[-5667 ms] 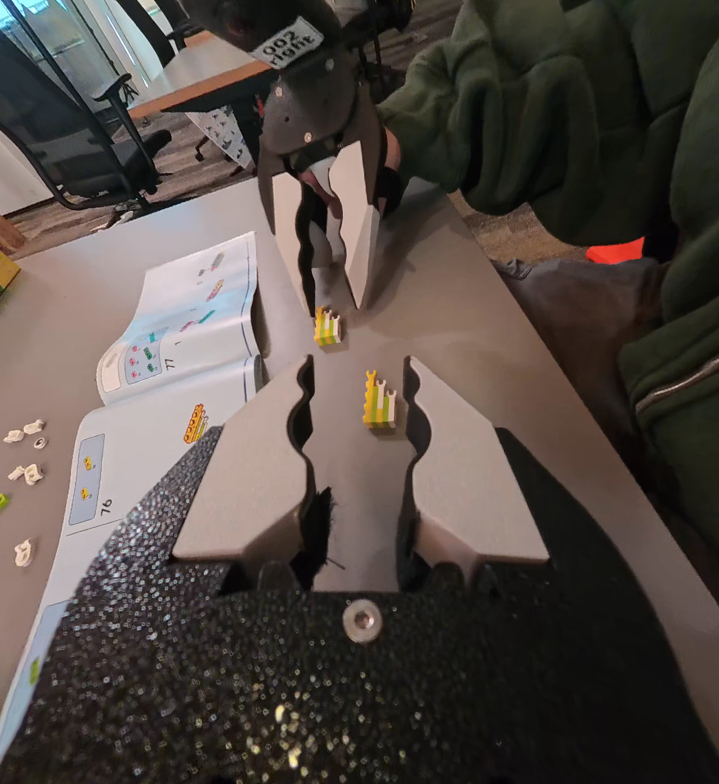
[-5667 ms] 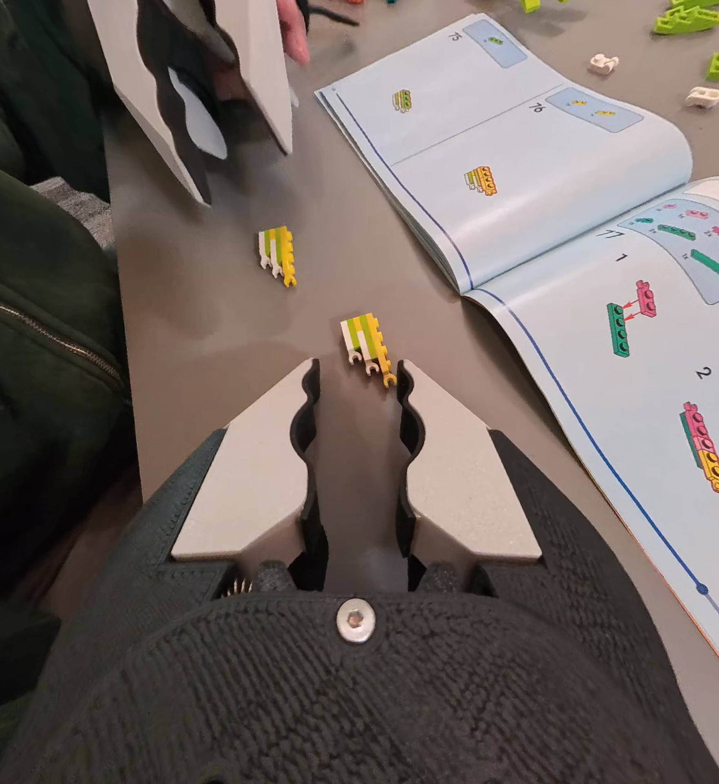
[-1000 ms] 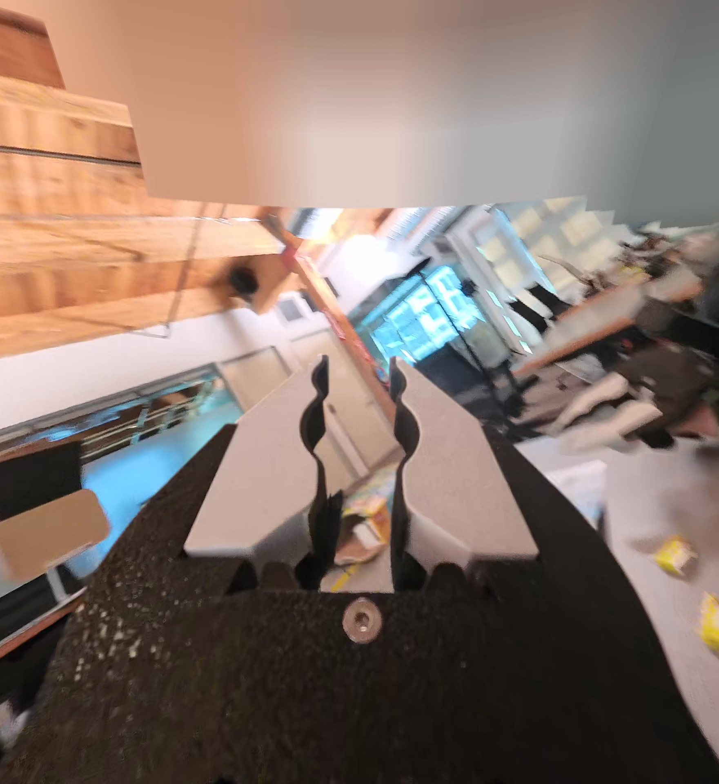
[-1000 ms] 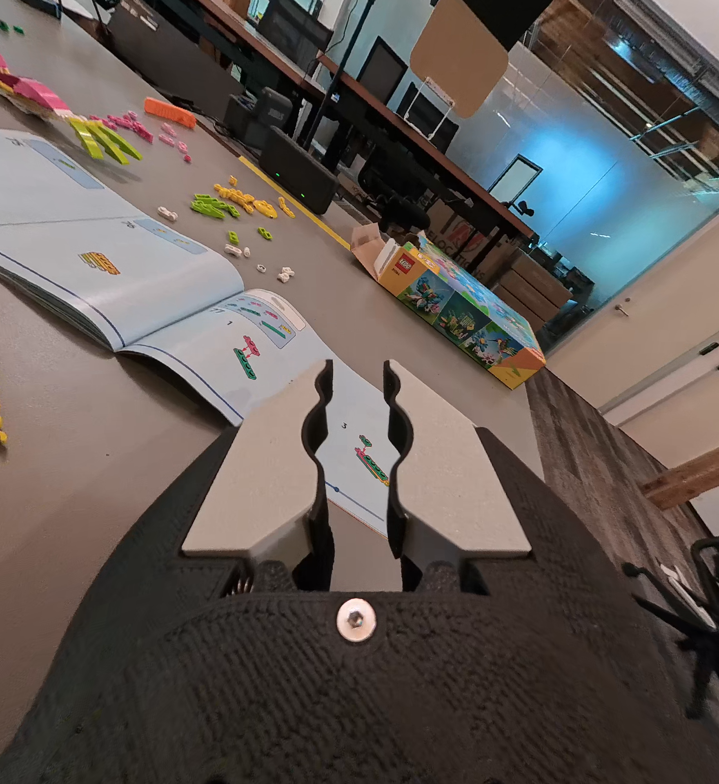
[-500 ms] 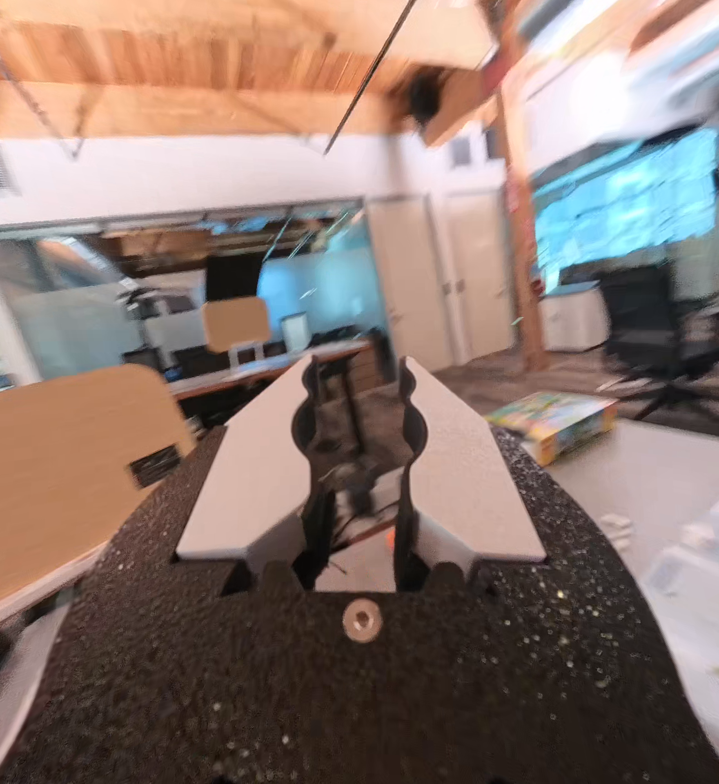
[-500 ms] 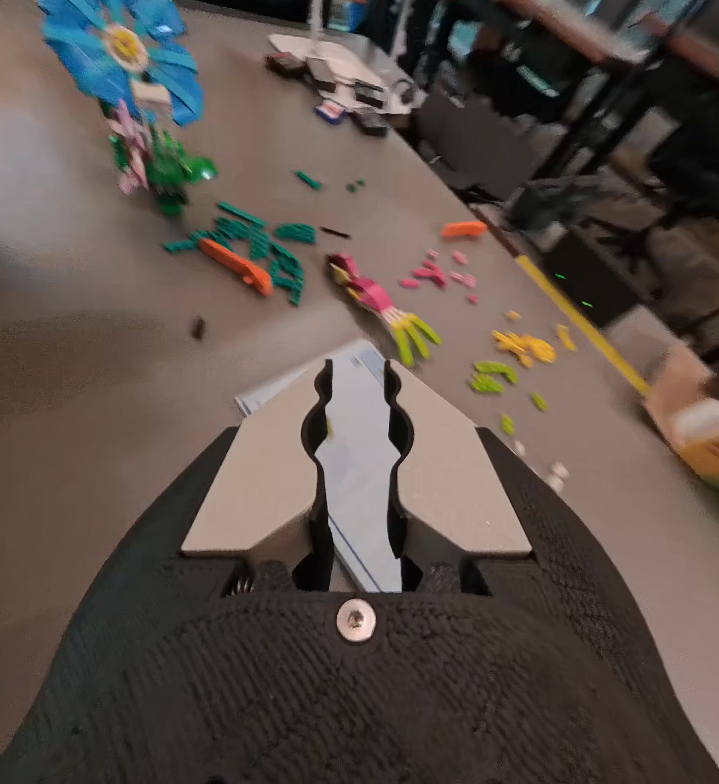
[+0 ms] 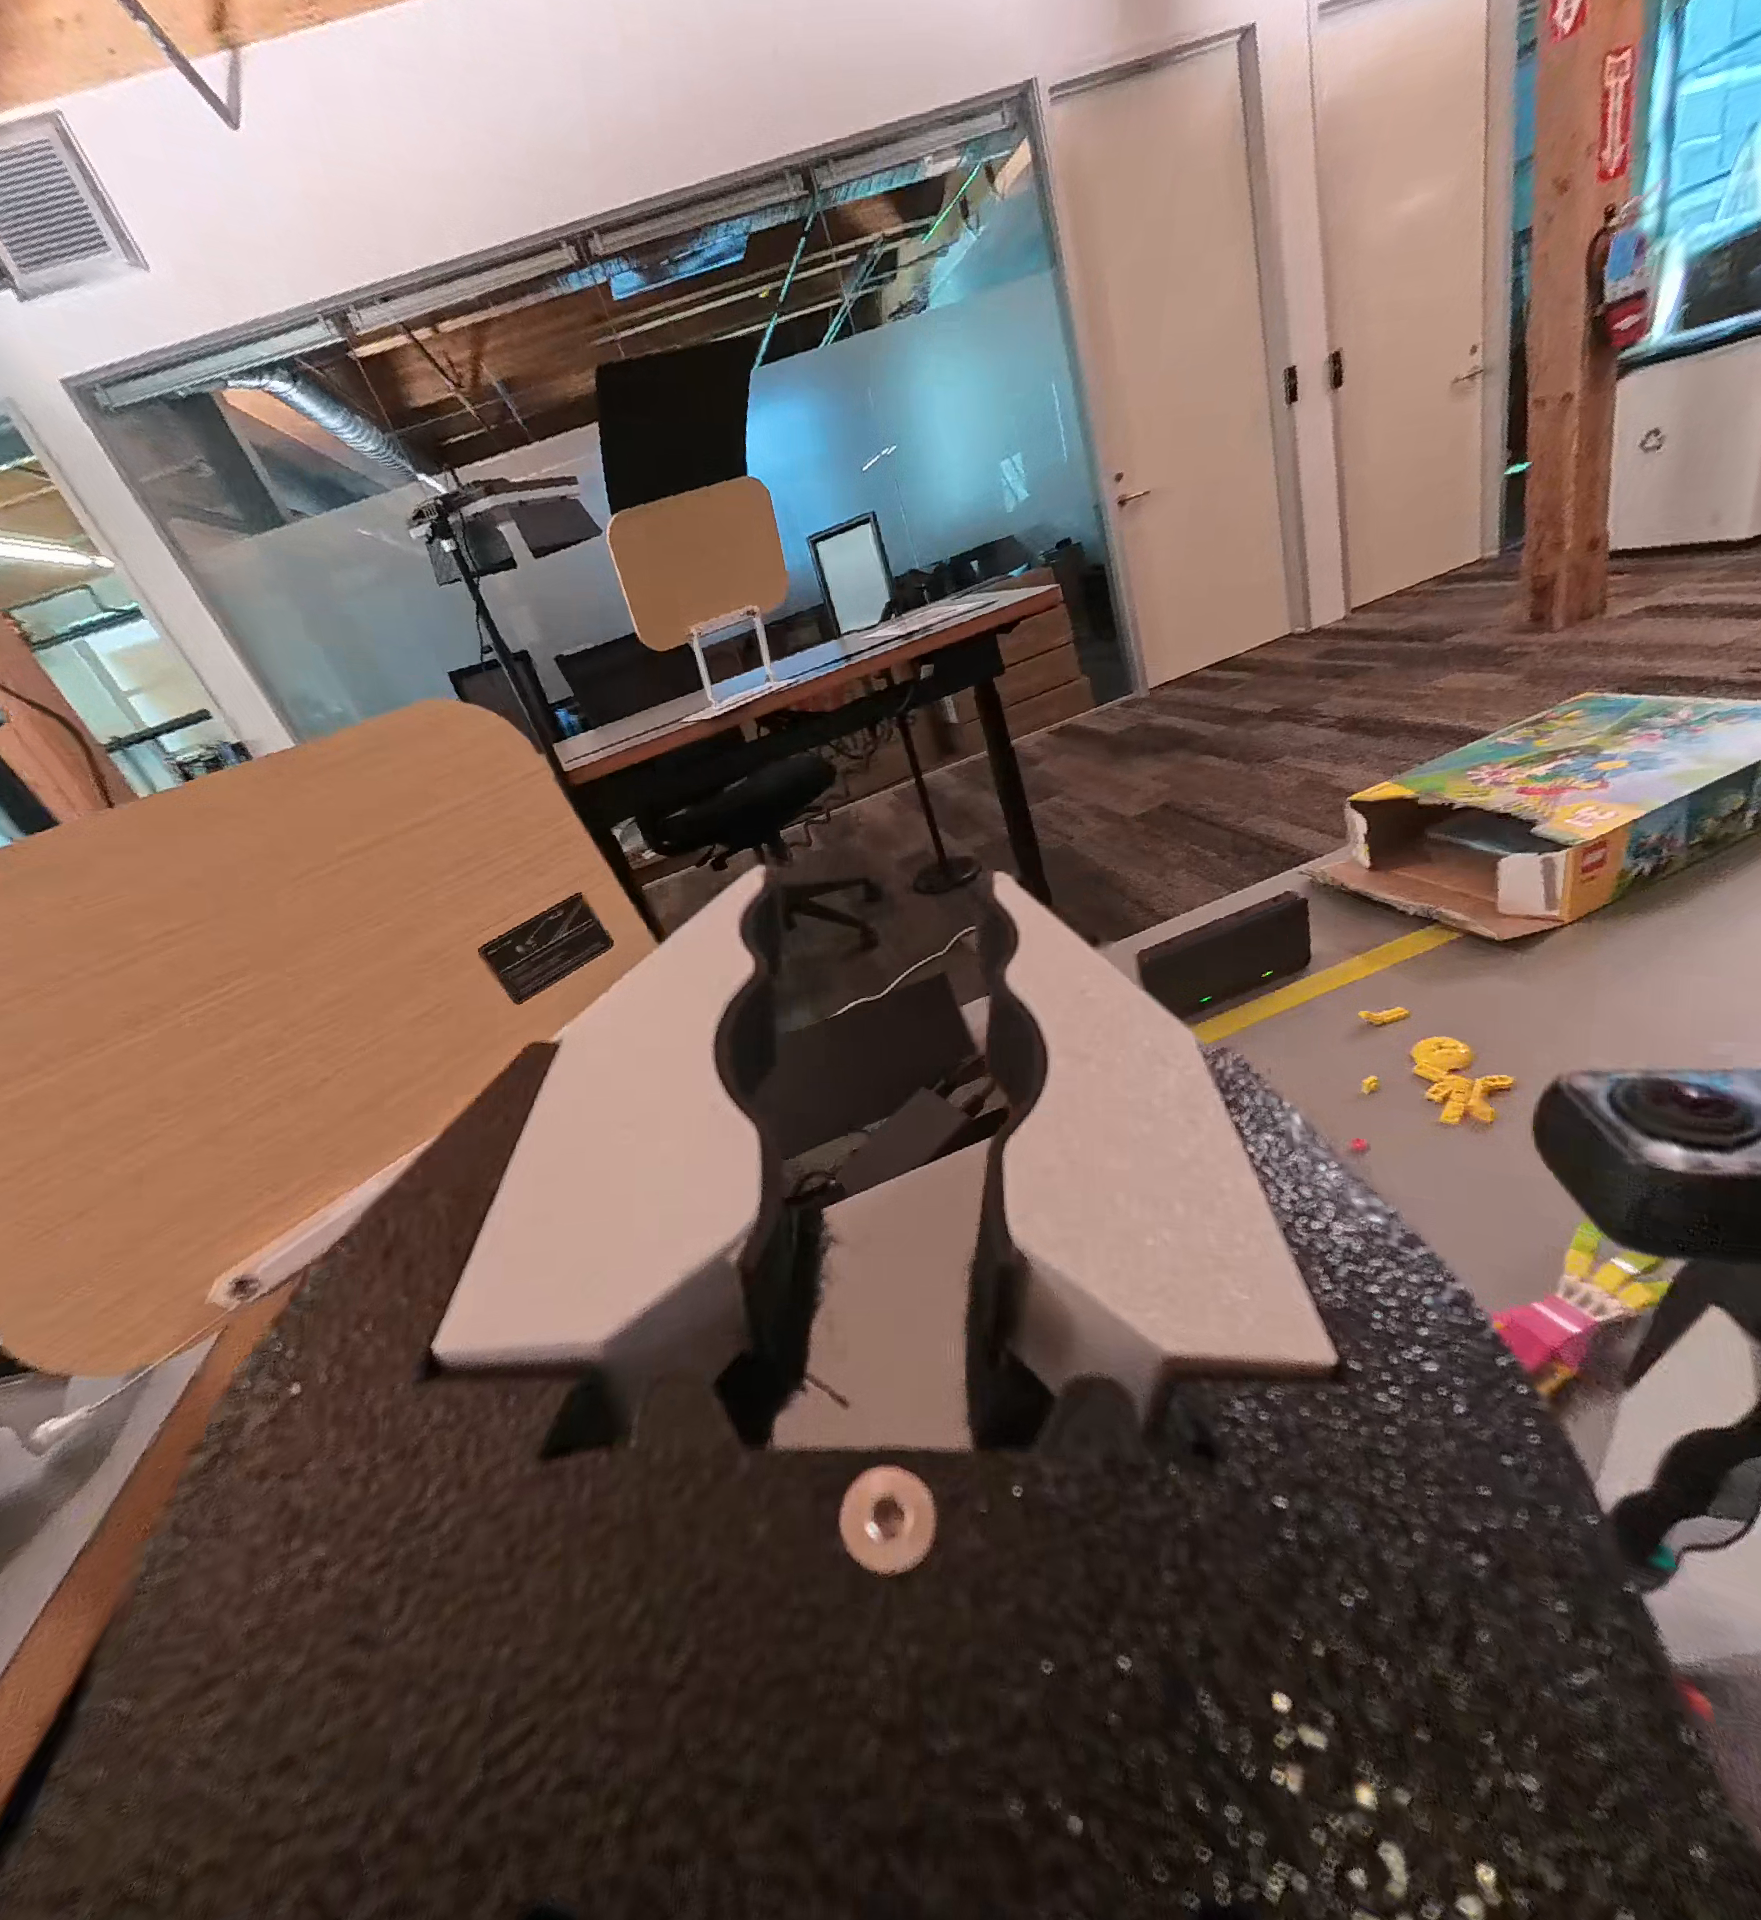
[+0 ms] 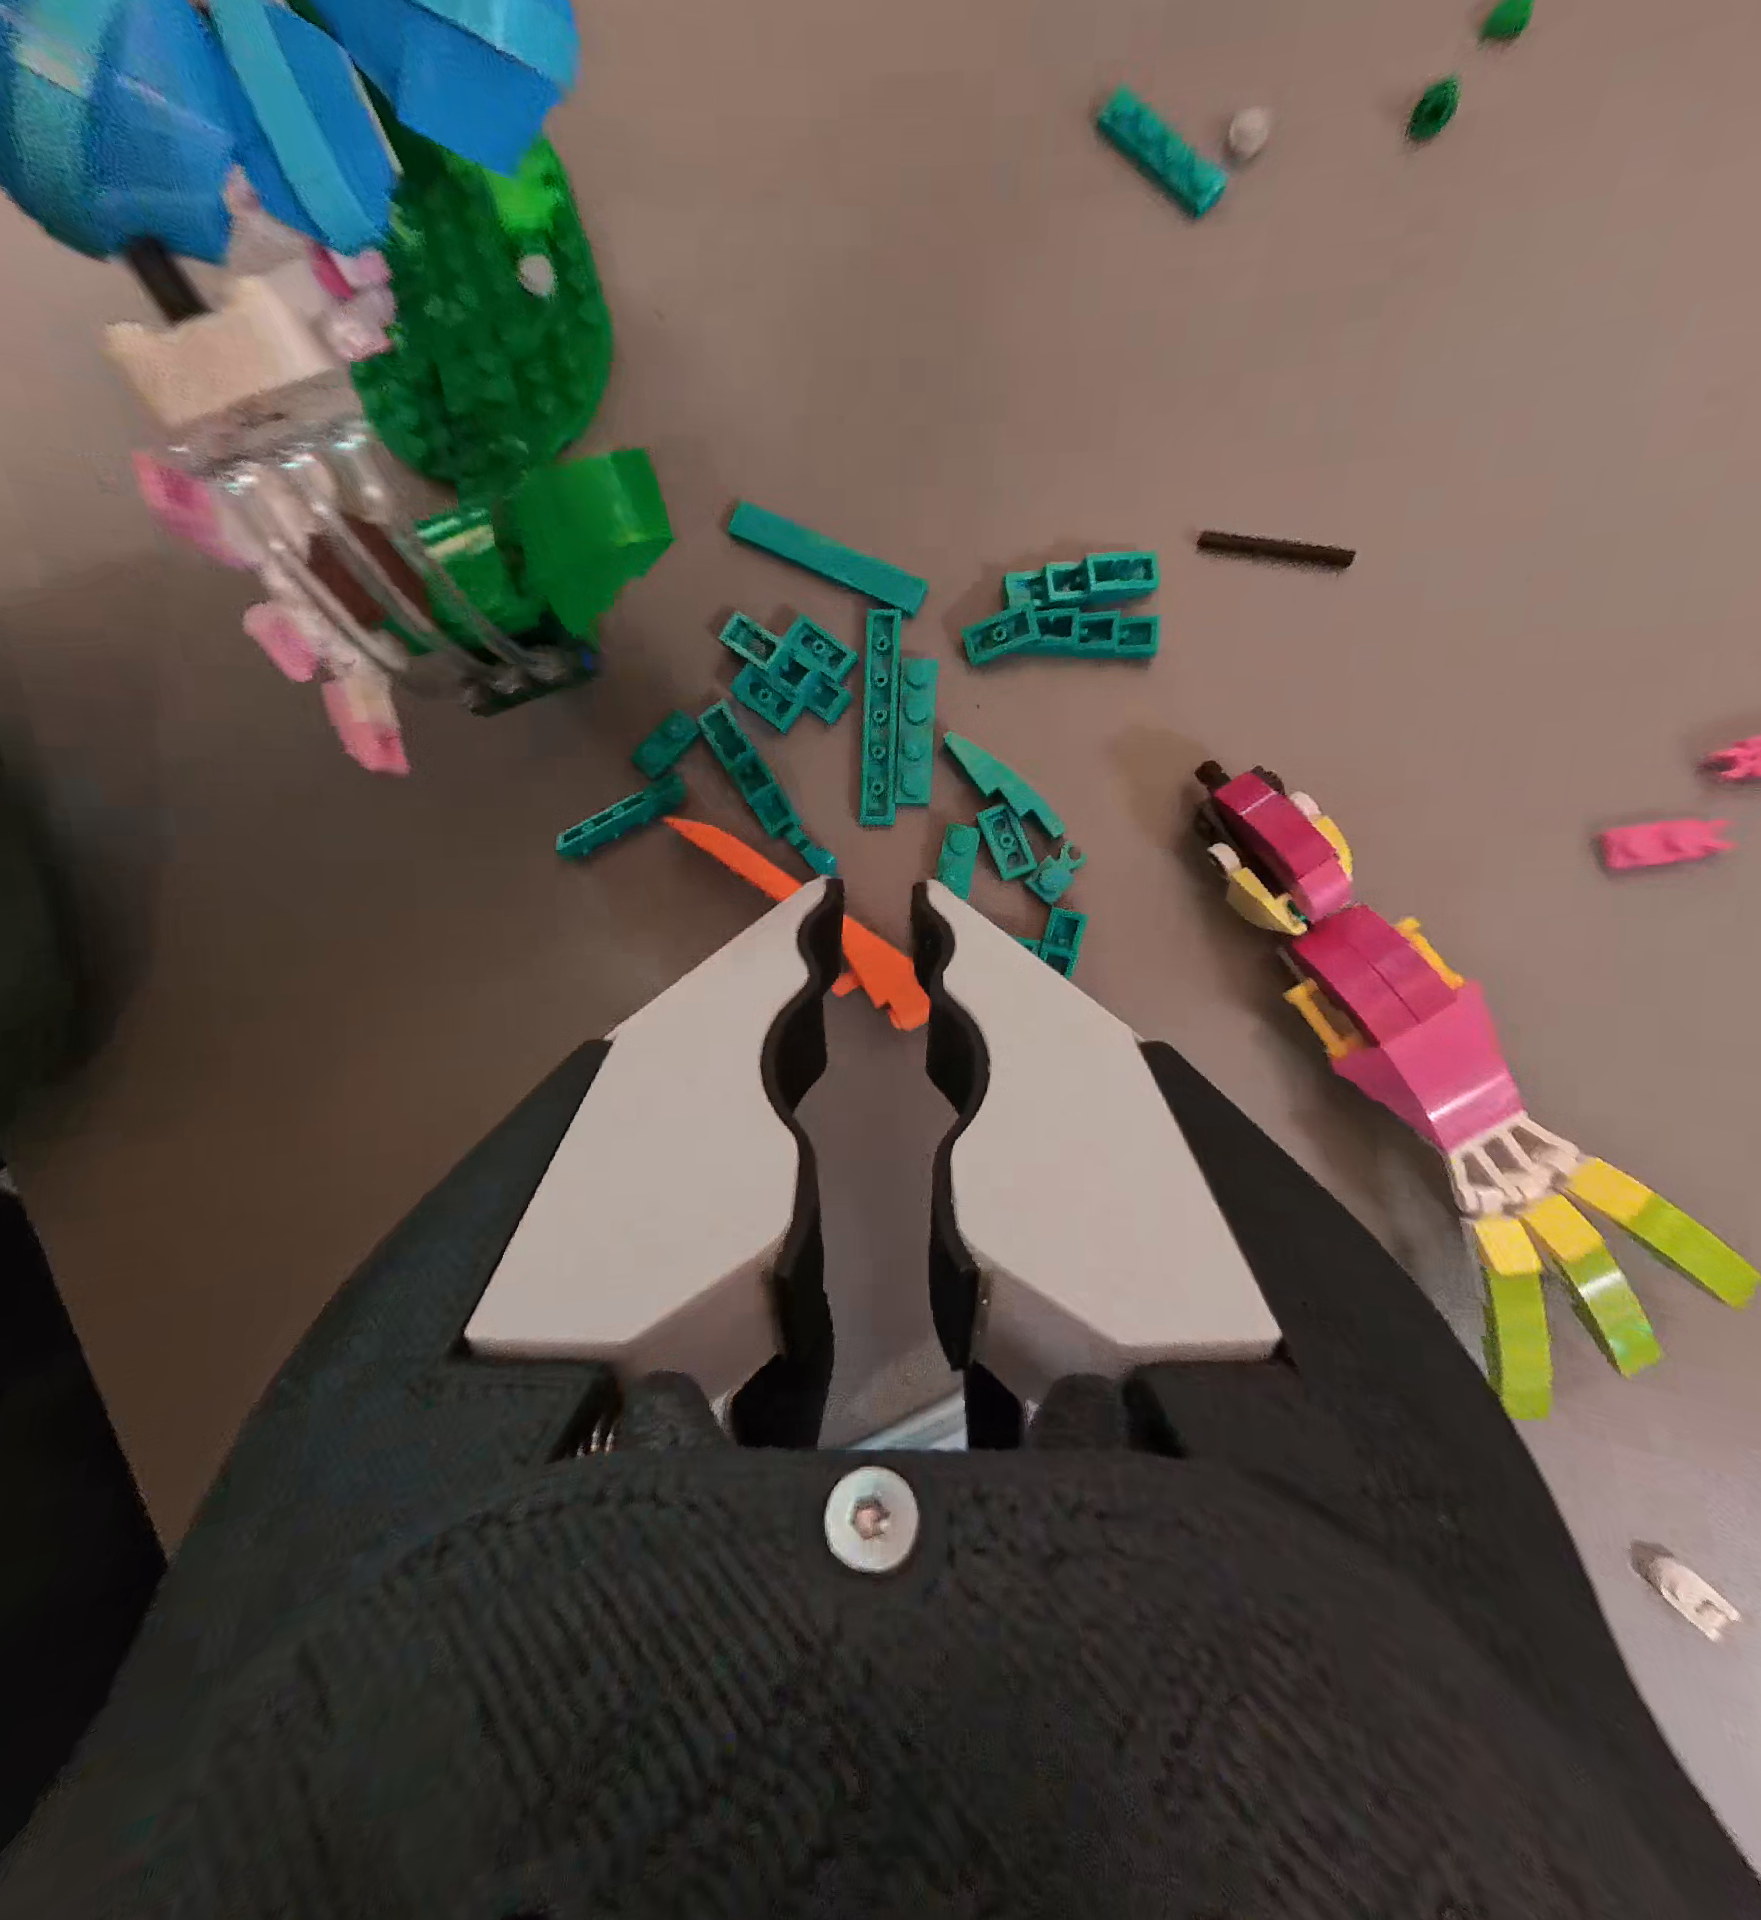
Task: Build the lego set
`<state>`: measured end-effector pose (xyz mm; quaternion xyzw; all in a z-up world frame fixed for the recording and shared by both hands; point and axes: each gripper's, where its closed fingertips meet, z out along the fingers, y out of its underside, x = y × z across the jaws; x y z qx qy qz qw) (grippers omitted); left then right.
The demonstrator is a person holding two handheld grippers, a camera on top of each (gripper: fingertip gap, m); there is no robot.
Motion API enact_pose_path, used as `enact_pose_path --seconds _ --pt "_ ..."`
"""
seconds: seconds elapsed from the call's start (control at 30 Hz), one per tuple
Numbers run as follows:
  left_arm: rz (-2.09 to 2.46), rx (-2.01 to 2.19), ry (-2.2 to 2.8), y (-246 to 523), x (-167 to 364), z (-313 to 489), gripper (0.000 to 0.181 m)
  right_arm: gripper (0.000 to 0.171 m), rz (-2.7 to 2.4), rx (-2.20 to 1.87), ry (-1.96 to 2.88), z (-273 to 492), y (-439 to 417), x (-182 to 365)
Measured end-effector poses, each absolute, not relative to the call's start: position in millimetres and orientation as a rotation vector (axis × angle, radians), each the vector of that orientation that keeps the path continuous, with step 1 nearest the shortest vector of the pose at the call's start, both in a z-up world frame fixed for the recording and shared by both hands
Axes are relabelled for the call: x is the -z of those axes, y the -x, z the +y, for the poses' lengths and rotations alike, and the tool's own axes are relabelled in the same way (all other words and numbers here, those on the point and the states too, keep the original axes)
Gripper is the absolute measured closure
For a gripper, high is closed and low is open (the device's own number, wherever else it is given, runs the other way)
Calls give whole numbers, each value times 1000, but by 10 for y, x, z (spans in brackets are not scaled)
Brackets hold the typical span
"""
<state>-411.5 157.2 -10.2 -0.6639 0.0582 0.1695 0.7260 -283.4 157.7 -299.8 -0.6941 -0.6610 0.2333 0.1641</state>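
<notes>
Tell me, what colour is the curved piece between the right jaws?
Orange: the curved piece shows best in the right wrist view.

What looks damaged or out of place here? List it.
The lego box lies on the table with its open end torn ragged. In the right wrist view, one orange piece lies among the loose teal pieces, the only orange one there.

left gripper (image 7: 878, 914) level, right gripper (image 8: 876, 902) pitched down, both jaws apart

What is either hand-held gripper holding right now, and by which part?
Nothing. The right hand-held gripper is open over the orange piece; the left hand-held gripper is open and empty.
</notes>
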Motion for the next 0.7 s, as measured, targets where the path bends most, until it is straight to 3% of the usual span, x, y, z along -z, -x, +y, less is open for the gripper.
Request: enact_pose_path --seconds 0.27,0.57,0.7 --pt "150 -442 1556 4174 287 1738 147 152 -1904 -492 2078 1695 2816 3253" --pt "155 -510 1594 4204 362 1801 149 165 -1893 -488 2027 1724 2814 3263" --pt "180 -527 1611 4181 388 1839 149 165 -1825 -573 1909 1737 2801 2922"
